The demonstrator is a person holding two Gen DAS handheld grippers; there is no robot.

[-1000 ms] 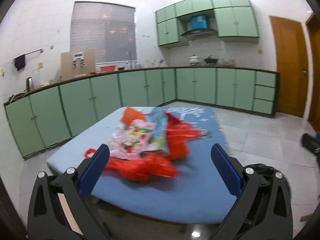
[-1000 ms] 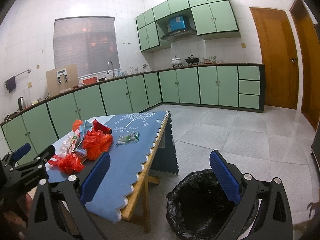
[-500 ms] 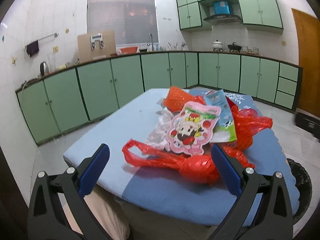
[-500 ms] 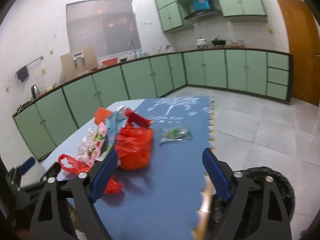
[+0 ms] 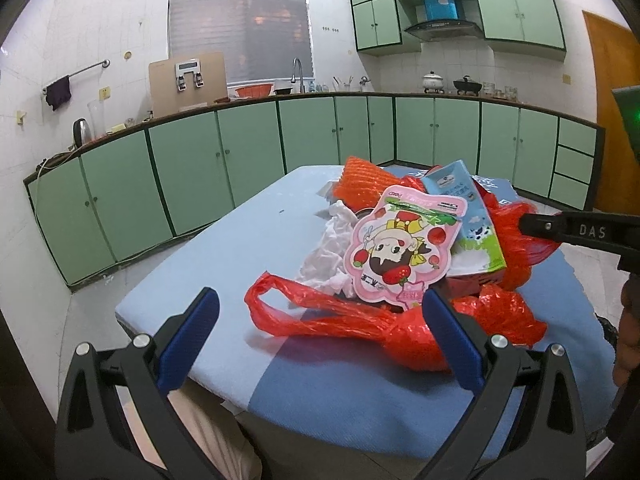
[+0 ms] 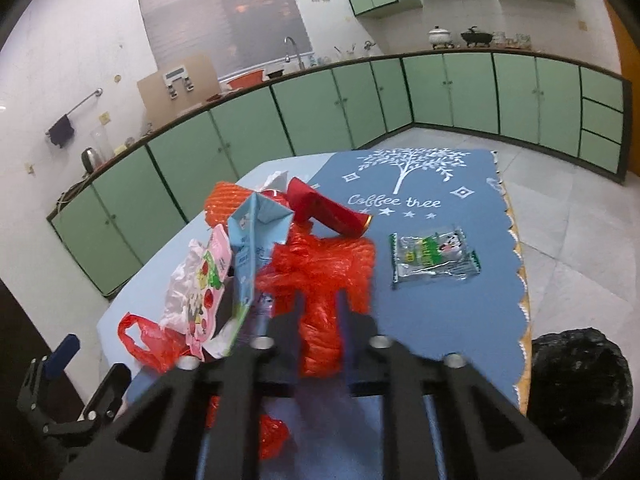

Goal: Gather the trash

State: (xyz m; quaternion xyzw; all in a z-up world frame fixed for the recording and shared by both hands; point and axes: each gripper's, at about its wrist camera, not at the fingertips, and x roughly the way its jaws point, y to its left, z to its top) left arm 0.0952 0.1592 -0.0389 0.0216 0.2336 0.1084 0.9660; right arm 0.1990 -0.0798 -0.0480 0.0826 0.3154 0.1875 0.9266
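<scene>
Now the right claw (image 6: 320, 312), jaws just closing, pinches the red plastic bag (image 6: 320, 280) mid-desk (image 6: 420, 320); the left claw (image 5: 316, 320) gapes wide at the near edge.

You get even, fairly bright indoor light from overhead; the white tiled walls (image 5: 120, 20) look washed out. The slatted window blind (image 5: 240, 20) is dark with a few orange glows. Your left view is sharp, with a soft shadow beneath the crumpled red plastic bag (image 5: 360, 320). Your right view is dimmer and motion-blurred near the black gripper arms (image 6: 320, 360). Fisheye bending curves the green cabinet fronts (image 5: 240, 148), and corners go black.
</scene>
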